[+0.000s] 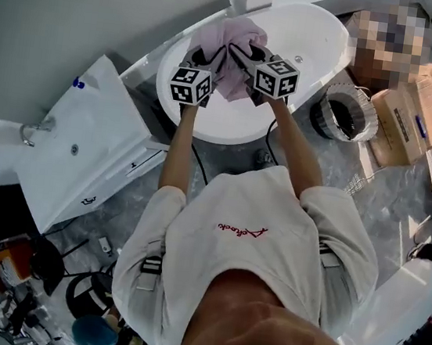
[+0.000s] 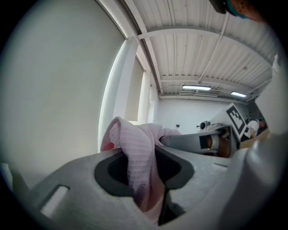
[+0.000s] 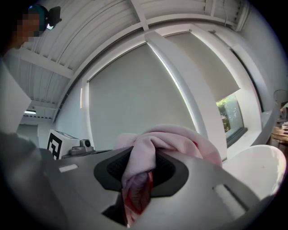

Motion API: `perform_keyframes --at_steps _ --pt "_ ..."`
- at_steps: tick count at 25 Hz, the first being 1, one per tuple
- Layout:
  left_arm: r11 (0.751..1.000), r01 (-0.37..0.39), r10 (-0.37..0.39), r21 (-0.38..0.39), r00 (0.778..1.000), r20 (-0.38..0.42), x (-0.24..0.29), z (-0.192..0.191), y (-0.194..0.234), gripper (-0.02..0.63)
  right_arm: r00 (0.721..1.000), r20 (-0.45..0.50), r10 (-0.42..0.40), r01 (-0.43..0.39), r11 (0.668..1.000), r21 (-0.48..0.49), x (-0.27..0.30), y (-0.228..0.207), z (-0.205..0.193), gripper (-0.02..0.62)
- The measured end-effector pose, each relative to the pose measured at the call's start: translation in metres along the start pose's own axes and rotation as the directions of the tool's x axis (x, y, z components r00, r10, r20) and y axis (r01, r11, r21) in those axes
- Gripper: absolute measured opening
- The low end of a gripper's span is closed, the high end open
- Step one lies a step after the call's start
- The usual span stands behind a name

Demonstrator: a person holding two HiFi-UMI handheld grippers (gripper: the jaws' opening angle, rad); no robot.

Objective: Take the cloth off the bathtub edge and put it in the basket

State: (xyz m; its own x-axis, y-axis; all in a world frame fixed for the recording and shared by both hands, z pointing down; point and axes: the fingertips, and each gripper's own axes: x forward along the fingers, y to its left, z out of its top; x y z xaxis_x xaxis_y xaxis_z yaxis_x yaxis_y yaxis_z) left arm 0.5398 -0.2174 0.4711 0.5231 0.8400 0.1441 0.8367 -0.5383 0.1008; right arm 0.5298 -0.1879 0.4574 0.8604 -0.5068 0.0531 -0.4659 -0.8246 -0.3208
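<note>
a plain grey wall (image 1: 80, 8) fills the upper left of the head view. the floor (image 1: 387, 190) at centre right is grey, marbled and glossy. a white washbasin cabinet (image 1: 86, 143) stands at the left with a chrome tap (image 1: 32, 132) at its far-left end. cardboard boxes (image 1: 413, 115) sit on the floor at the upper right. in the left gripper view a ribbed white ceiling (image 2: 202, 40) spans the top, with lit strip lights (image 2: 196, 88) right of centre. in the right gripper view pale roller blinds (image 3: 135, 94) cover the middle, split by a white post (image 3: 189, 85); a window (image 3: 229, 114) at the right shows greenery.
</note>
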Motion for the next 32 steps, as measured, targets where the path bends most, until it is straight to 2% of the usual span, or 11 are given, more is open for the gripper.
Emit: perform_keyframes --at_steps 5,8,13,21,32 --pt "0.985 0.17 -0.169 0.019 0.985 -0.014 0.051 0.001 -0.056 0.127 0.985 0.053 -0.167 0.167 0.986 0.001 -0.057 -0.047 0.013 0.1" --pt "0.963 0.269 -0.268 0.029 0.963 -0.032 0.081 -0.001 -0.098 0.127 0.961 0.075 -0.267 0.267 0.964 0.008 -0.099 -0.075 0.018 0.1" --pt "0.921 0.389 -0.387 0.037 0.921 -0.045 0.122 0.0 -0.164 0.127 0.918 0.107 -0.382 0.382 0.924 0.021 -0.165 -0.113 0.029 0.1" --pt "0.839 0.542 -0.539 0.043 0.84 -0.064 0.181 0.003 -0.269 0.127 0.829 0.165 -0.534 0.535 0.844 0.046 -0.27 -0.168 0.046 0.1" --pt "0.724 0.688 -0.68 0.047 0.723 -0.12 0.237 -0.008 -0.396 0.127 0.714 0.207 -0.669 0.664 0.741 0.105 -0.396 -0.221 0.053 0.1"
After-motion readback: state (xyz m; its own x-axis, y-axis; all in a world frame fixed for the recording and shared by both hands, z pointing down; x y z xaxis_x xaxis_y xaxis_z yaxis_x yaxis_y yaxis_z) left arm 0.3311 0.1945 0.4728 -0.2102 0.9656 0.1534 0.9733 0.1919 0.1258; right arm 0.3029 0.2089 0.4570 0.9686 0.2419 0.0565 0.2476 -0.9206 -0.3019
